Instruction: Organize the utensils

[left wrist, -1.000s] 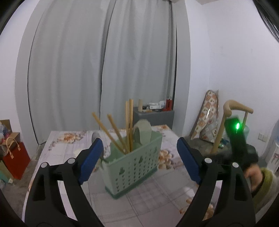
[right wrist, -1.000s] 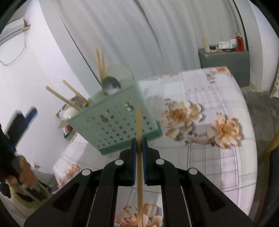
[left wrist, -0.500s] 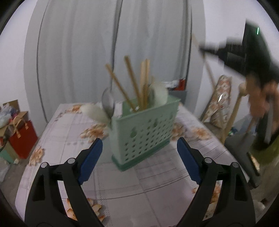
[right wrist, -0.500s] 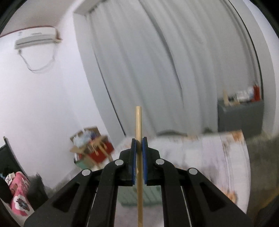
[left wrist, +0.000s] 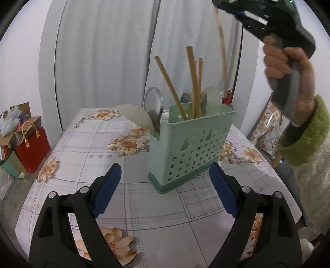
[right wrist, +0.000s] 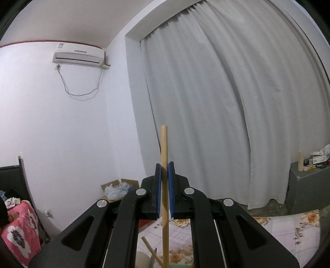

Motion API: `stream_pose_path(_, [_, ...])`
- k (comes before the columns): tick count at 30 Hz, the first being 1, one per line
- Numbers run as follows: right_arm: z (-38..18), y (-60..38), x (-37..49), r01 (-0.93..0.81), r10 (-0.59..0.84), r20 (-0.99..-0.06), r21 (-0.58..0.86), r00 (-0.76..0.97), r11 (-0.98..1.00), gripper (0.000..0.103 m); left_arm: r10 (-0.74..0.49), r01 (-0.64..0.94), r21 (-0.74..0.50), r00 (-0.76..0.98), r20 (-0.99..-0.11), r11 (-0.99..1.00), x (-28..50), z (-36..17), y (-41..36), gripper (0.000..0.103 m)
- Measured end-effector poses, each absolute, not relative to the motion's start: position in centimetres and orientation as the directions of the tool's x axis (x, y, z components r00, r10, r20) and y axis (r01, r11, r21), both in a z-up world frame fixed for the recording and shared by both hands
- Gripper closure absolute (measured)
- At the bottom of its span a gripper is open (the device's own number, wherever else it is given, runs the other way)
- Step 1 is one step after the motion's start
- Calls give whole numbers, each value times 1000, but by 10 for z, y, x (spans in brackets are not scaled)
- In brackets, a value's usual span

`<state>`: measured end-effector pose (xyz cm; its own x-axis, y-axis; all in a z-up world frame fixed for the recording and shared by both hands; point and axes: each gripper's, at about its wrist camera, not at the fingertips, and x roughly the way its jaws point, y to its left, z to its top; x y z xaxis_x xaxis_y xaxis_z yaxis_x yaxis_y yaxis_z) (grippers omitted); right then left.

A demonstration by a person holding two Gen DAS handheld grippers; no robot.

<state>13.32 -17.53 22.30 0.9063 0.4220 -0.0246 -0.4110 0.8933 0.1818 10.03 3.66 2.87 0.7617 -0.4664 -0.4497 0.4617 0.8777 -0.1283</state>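
Observation:
A mint green perforated utensil holder (left wrist: 189, 148) stands on the flowered tablecloth (left wrist: 86, 148). It holds several wooden chopsticks (left wrist: 192, 82), a metal spoon (left wrist: 153, 107) and pale flat utensils. My left gripper (left wrist: 165, 189) is open and empty, just in front of the holder. My right gripper (right wrist: 164, 191) is shut on a wooden chopstick (right wrist: 164, 165) held upright. In the left wrist view the right gripper (left wrist: 268, 18) is high above the holder at the upper right, with the chopstick (left wrist: 221, 43) hanging down toward the holder's top.
A red gift bag (left wrist: 33, 148) and boxes sit on the floor at the left. White curtains (left wrist: 107, 51) hang behind the table. A grey cabinet (right wrist: 305, 185) stands at the far right. The person's green-sleeved arm (left wrist: 303, 136) is to the right of the holder.
The right gripper has risen with the chopstick from beside the table to high above the holder. The left gripper has come closer to the holder and looks more downward.

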Motion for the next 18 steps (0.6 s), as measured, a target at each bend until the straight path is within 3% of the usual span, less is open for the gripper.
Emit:
stream_pose_path(5, [194, -164, 157, -379, 394, -86, 145, 915, 914, 96, -464, 458, -129, 763, -450, 879, 103, 29, 39, 20])
stream_pose_path(14, [137, -166, 161, -358, 373, -289, 103, 882, 928, 94, -473, 460, -150, 751, -461, 875, 111, 27, 38, 20])
stream_pose_path(15, [135, -167, 160, -357, 370, -312, 100, 875, 929, 92, -474, 460, -151, 750, -462, 875, 112, 27, 38, 20])
stream_pose_path(17, [135, -173, 155, -349, 365, -326, 110, 872, 931, 58, -480, 462, -160, 745, -464, 872, 114, 26, 37, 20])
stream_pose_path(18, [136, -178, 152, -350, 369, -321, 118, 872, 929, 55, -482, 463, -163, 743, -465, 871, 115, 26, 36, 20])
